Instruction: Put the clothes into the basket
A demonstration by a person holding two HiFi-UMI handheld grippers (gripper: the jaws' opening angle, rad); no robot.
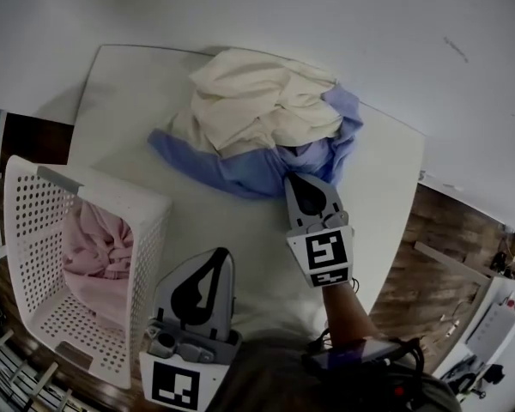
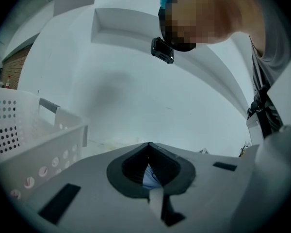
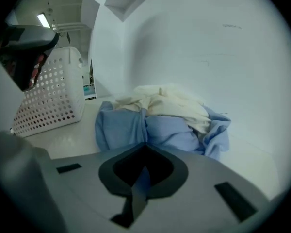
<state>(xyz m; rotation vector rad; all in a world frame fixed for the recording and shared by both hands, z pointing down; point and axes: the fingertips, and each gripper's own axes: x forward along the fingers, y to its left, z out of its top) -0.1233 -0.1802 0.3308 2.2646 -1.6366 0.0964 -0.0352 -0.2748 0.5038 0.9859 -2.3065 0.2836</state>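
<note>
1. Bottom centre: my left gripper [image 1: 213, 269] is closed and empty, beside the white perforated plastic basket [image 1: 103, 184] at lower left.
2. Mid-frame: my right gripper [image 1: 304, 190] looks pinched shut on the near edge of the soft blue cloth garment [image 1: 232, 170].
3. Upper centre: the crumpled cream cloth garment [image 1: 257, 101] lies on it — probably light and limp, so I'd grab a thick fold.

— We carry a pale grey left gripper [image 1: 216, 260] and right gripper [image 1: 296, 185], with dark pads [image 1: 307, 197].
— Each bears our black-and-white marker cube [image 1: 326, 254]; we wear a grey shirt [image 1: 266, 376].
</note>
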